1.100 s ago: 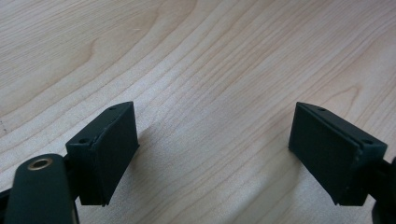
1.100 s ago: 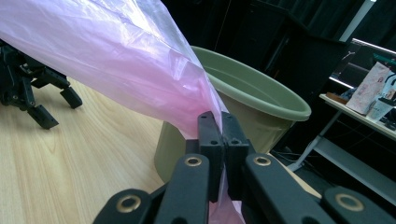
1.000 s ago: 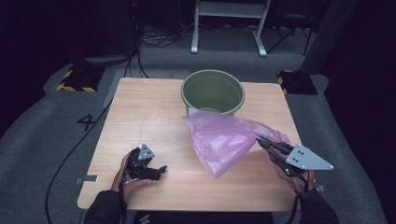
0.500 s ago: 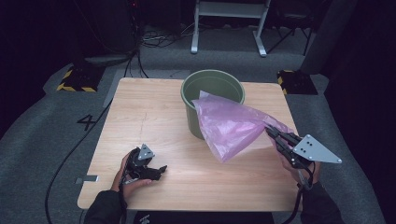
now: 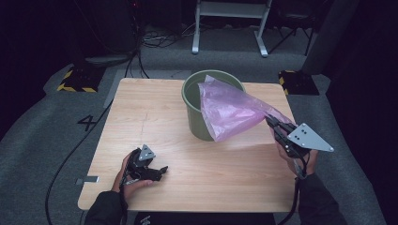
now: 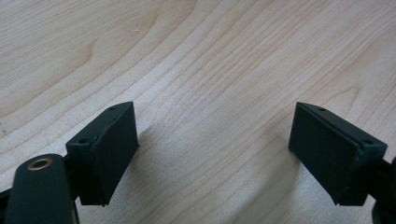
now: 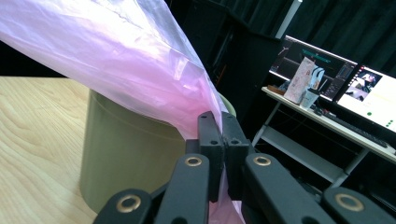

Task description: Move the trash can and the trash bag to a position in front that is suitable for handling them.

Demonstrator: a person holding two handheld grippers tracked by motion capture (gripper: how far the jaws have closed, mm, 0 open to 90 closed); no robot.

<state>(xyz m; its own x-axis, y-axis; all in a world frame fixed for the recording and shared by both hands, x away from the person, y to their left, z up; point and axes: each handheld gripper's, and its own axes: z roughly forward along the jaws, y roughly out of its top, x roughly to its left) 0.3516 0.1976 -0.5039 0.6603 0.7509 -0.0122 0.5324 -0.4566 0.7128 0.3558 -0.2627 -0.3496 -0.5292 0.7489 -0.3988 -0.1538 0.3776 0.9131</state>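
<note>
A pink translucent plastic bag (image 5: 230, 110) hangs in the air, stretched from my right gripper (image 5: 271, 121) toward the green bucket (image 5: 197, 117) at the back middle of the table. Its far end drapes over the bucket's rim. In the right gripper view the jaws are shut on a corner of the bag (image 7: 140, 65), with the bucket (image 7: 126, 154) just beyond. My left gripper (image 5: 162, 171) rests near the table's front left, held by a hand. Its jaws stand open over bare wood, as the left gripper view shows around my left gripper (image 6: 215, 154).
The wooden table (image 5: 150, 122) stands on grey carpet. A white frame (image 5: 230, 23) and cables lie on the floor behind it. Monitors on a desk (image 7: 336, 79) appear in the right gripper view.
My right gripper has lifted the bag and carried it toward the back, so the bag now reaches over the bucket's rim. The left gripper has stayed where it was.
</note>
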